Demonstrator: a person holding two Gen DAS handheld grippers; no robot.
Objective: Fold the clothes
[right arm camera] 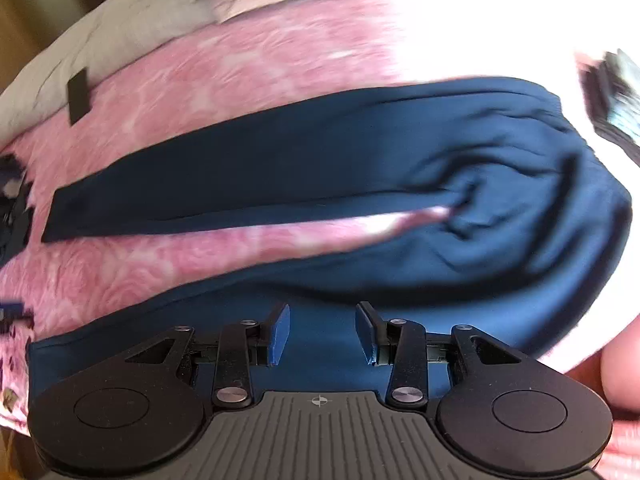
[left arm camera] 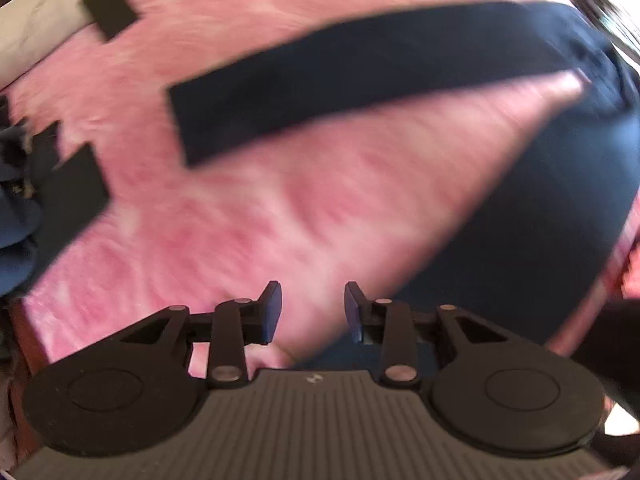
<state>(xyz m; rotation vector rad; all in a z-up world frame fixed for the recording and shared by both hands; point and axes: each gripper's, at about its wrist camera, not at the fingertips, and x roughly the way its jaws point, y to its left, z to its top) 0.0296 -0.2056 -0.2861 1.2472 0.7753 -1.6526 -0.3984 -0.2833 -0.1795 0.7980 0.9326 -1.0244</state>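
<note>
Dark navy trousers (right arm camera: 360, 148) lie spread flat on a pink patterned bed cover (right arm camera: 224, 76), legs pointing left and waist bunched at the right. In the left wrist view the far leg (left arm camera: 360, 72) runs across the top and the near leg (left arm camera: 520, 220) fills the lower right. My left gripper (left arm camera: 313, 312) hovers open over the pink cover beside the near leg's edge, nothing between its blue pads. My right gripper (right arm camera: 322, 334) stands open just above the near leg, holding nothing. Both views are blurred by motion.
A small black rectangular piece (left arm camera: 109, 9) lies at the bed's far left on a grey sheet (right arm camera: 132, 40). More dark clothes are heaped at the left edge (left arm camera: 24, 184). A dark striped object (right arm camera: 616, 100) sits at the far right. A hand (right arm camera: 624, 376) shows at the lower right.
</note>
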